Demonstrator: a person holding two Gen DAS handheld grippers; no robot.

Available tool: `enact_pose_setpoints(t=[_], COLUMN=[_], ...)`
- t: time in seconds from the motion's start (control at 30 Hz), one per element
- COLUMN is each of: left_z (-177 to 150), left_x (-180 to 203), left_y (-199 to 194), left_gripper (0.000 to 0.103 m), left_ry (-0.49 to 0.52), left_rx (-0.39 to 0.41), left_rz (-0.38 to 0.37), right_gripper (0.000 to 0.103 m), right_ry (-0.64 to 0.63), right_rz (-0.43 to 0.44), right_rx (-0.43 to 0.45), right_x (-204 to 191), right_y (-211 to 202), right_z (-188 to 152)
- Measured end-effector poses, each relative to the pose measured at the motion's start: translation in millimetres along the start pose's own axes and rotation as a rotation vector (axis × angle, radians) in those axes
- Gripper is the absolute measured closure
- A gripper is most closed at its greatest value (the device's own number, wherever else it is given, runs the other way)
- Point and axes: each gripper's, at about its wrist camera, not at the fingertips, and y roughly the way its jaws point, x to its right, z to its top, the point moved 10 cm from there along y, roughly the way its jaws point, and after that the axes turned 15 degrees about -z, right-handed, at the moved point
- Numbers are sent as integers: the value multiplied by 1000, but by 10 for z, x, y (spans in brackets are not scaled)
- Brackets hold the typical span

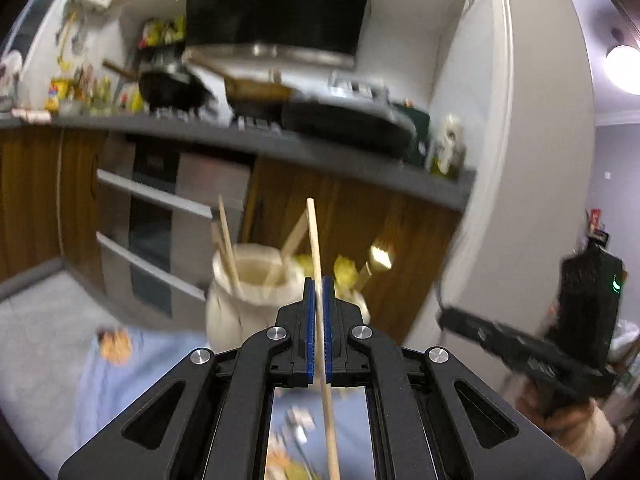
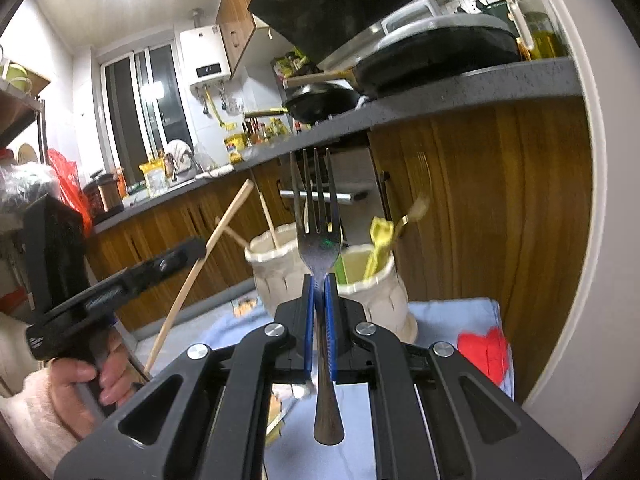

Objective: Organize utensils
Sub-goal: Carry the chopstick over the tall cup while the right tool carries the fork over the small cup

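closest to the lens, right claw (image 2: 319, 280) is clamped on a steel fork (image 2: 316, 216), tines upright, handle running back between the blue pads; left claw (image 1: 319, 284) is clamped on a single wooden chopstick (image 1: 316, 248) that stands up past its tips; just beyond both claws sits a cream holder (image 2: 276, 276) with chopsticks leaning in it; touching that holder's right side is a second cream holder (image 2: 380, 292) with yellow-handled utensils; both holders stand on a pale blue cloth (image 2: 452, 316); a hand (image 2: 80, 384) grips the left claw's handle, left of the cream holder
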Motion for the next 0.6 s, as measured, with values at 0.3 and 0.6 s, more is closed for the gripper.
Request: enact_pose_setpoints(t=[0.3, 0.6], left_z=[701, 738], left_x=[-282, -538], left_y=[511, 954], left_gripper=[99, 99], left_ry=[65, 199], left_rx=[131, 134], left_rz=[42, 170], right_gripper=[98, 98], right_ry=[32, 8], right_rz=[-7, -36], right_rx=[115, 178], right_x=[14, 31], right_y=[234, 553], right_z=[662, 904])
